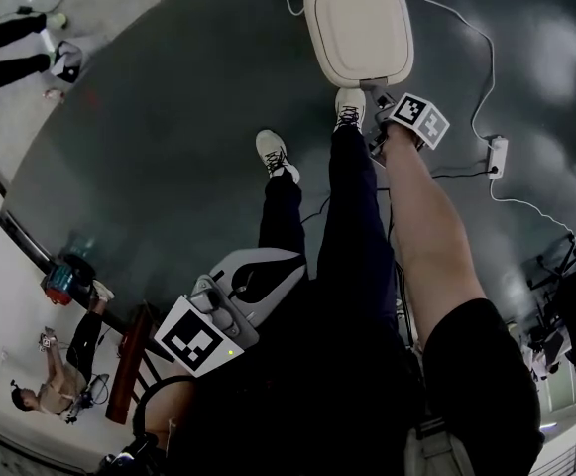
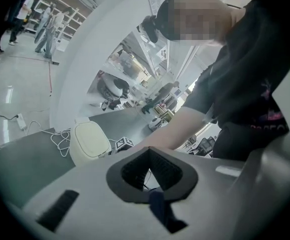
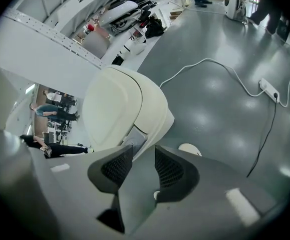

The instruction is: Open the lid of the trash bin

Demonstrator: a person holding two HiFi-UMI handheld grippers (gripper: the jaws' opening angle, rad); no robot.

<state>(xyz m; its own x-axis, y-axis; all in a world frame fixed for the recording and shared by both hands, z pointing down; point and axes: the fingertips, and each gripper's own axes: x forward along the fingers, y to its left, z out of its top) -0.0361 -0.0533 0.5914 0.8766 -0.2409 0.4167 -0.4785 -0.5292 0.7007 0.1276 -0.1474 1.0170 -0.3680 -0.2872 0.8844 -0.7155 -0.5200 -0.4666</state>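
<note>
Floor: dark grey, glossy, open workshop space with shelving and bystanders at the edges.
Head view, trash bin (image 1: 359, 28): cream, rounded, standing on the floor at top centre; lid (image 1: 357, 23) down flat, closed.
Head view, right gripper (image 1: 385, 117): just beside the bin's near edge, on the side of the power strip (image 1: 497, 157); marker cube facing up, bare forearm behind it.
Head view, left gripper (image 1: 253, 276): well apart from the bin, close to the person's body.
Head view, sneakers: one (image 1: 349, 107) just beside the bin's near edge, the other (image 1: 276, 154) further back from the bin.
Head view, cable (image 1: 466, 28): white, runs from behind the bin round to the power strip.
Left gripper view, jaws: left gripper (image 2: 149, 156) has its pad tips together, nothing held.
Left gripper view, bin: trash bin (image 2: 90, 143) stands beyond the jaws, off to one side, lid down; the person's forearm (image 2: 179, 129) reaches toward it.
Right gripper view, jaws: right gripper (image 3: 144, 156) stands apart, pads pressing on nothing.
Right gripper view, bin: trash bin (image 3: 125, 109) close ahead, just above the jaws; lid (image 3: 112, 106) shut; a grey panel (image 3: 134, 141) on the bin lines up with the gap between the jaws, contact can't be judged.
Right gripper view, rest: sneaker toe (image 3: 189, 148) beside the bin's base; cable (image 3: 209, 64) and power strip (image 3: 268, 89) well apart from the bin.
</note>
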